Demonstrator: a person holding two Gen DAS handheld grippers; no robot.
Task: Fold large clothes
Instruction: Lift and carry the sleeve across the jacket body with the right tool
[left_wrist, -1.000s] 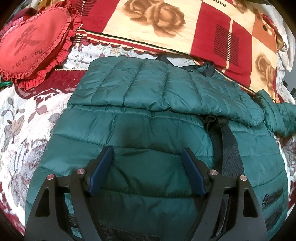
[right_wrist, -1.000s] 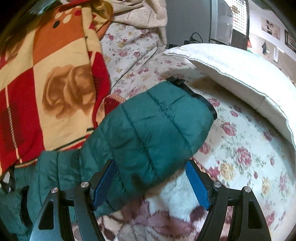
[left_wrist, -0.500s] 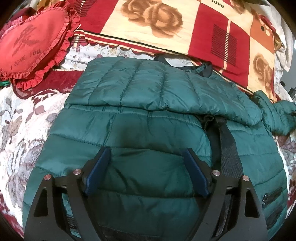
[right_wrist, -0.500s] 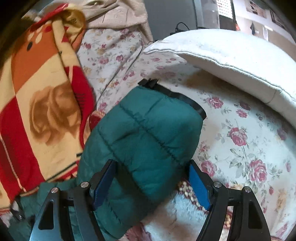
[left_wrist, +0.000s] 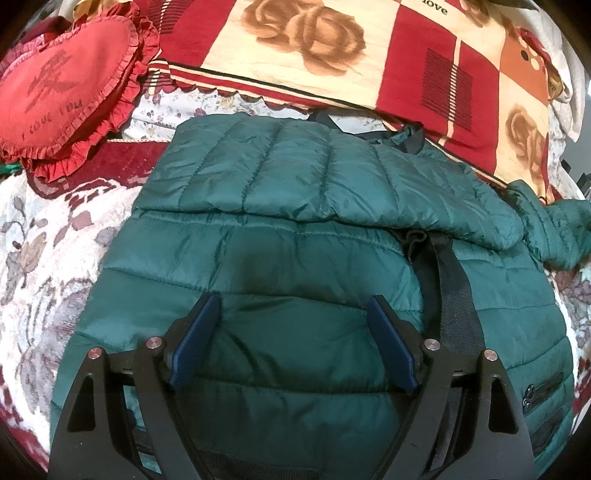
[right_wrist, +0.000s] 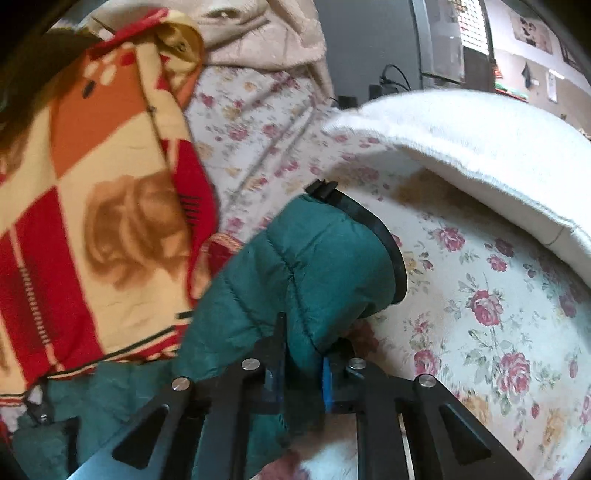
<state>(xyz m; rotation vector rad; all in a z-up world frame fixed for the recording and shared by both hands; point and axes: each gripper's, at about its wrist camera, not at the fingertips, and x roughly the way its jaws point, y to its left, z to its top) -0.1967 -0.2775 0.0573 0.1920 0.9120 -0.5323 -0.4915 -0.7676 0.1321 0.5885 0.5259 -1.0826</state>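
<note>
I'm looking at a home bedroom: a bed with a floral sheet (right_wrist: 480, 332), a rose-patterned blanket (left_wrist: 332, 48), a heart-shaped red cushion (left_wrist: 70, 85) and a white pillow (right_wrist: 480, 147).

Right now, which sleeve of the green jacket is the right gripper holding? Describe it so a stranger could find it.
Start at the floral bedsheet below the big white pillow. The puffy green sleeve lies there, next to the red and cream rose blanket, and the right gripper has just been closing and now pinches it. Its black cuff band marks it out.
</note>
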